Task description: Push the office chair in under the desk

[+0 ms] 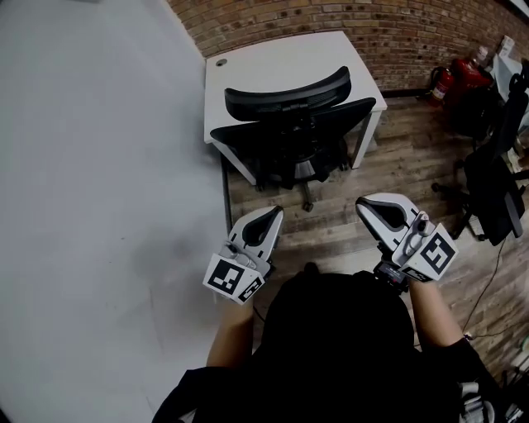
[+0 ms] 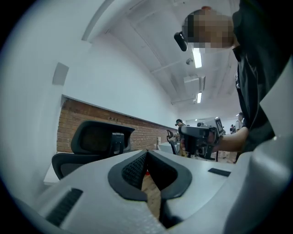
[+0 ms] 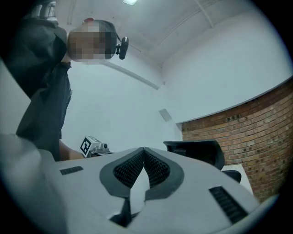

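Head view: office chair (image 1: 289, 140) looks heavyish but should roll; I'd shove the stiff backrest (image 1: 291, 130). Near it, left gripper (image 1: 269, 217) and right gripper (image 1: 371, 206) are both closed, empty.

Black mesh chair (image 1: 289, 136), smooth matt white desk (image 1: 264, 62), rough brick wall (image 1: 347, 16) (worn wood-plank floor (image 1: 331, 227))
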`<state>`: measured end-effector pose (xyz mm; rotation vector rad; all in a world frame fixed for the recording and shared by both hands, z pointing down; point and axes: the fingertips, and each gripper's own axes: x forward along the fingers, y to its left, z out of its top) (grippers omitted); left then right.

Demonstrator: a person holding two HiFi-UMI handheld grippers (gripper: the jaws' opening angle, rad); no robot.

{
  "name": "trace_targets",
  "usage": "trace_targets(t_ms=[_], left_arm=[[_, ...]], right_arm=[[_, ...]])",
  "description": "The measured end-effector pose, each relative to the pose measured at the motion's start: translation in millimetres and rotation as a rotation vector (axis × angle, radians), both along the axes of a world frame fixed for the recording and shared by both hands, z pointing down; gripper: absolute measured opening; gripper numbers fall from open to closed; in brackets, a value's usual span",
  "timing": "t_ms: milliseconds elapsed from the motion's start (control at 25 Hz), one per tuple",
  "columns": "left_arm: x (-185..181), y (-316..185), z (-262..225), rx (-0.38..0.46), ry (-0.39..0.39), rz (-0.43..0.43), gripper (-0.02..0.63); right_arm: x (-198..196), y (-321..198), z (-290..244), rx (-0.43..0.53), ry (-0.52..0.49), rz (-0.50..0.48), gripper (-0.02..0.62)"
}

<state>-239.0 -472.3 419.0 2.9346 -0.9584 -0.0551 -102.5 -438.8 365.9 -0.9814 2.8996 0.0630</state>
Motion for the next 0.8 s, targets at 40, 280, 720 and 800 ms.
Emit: trace_targets(t_ms=[40, 280, 720, 800], left_arm=[[9, 7, 1, -0.002, -0.006, 0.0, 0.015], [69, 49, 6, -0.003, -0.02, 0.024, 0.015], [133, 146, 11, -0.027, -0.15, 0.04, 0.015], [138, 159, 12, -0.027, -0.143, 0.029, 0.015]], right_arm=[[0, 8, 3, -0.006, 0.015, -0.018, 0.008], [24, 53, 15, -0.049, 0.016, -0.055, 0.008], [60, 126, 37, -0.097, 0.0, -0.1, 0.008], [60, 138, 44, -0.108, 0.004, -0.128, 0.008]])
